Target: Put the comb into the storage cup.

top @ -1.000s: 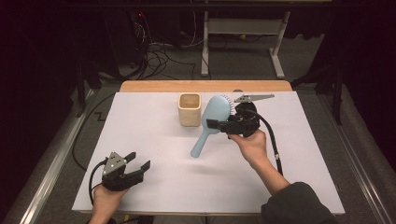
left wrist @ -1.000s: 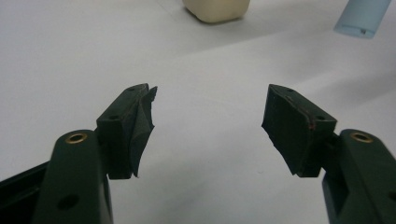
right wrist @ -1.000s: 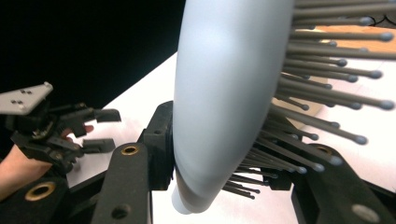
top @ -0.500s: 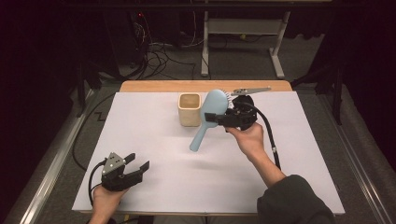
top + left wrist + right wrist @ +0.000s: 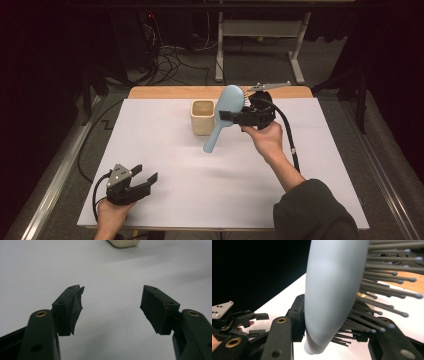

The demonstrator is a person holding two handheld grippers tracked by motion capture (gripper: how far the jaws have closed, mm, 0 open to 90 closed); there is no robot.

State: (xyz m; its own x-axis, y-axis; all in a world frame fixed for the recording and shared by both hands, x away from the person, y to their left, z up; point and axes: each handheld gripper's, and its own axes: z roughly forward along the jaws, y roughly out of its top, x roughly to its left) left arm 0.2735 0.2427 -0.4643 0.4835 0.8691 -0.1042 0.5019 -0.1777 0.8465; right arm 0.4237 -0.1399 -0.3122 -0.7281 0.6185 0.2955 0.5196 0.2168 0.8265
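A light blue hairbrush (image 5: 224,119) hangs above the table with its head up, bristles to the right and handle slanting down to the left. My right gripper (image 5: 231,116) is shut on its head, just right of the beige cup (image 5: 202,116). In the right gripper view the brush's smooth back (image 5: 332,290) sits between the jaws of my right gripper (image 5: 332,332), and the grey bristles (image 5: 384,285) stick out to the right. My left gripper (image 5: 136,183) rests open near the table's front left corner. Its jaws (image 5: 111,305) stand wide apart over bare white surface.
The white table cover (image 5: 165,165) spans the table, with a wooden strip (image 5: 165,92) along the far edge. The cup's base (image 5: 123,242) shows at the top of the left gripper view. Cables and a metal stand (image 5: 257,55) lie on the floor beyond.
My right gripper has lifted the hairbrush a little higher, so the handle tip has come further off the table beside the cup. The left gripper has stayed put.
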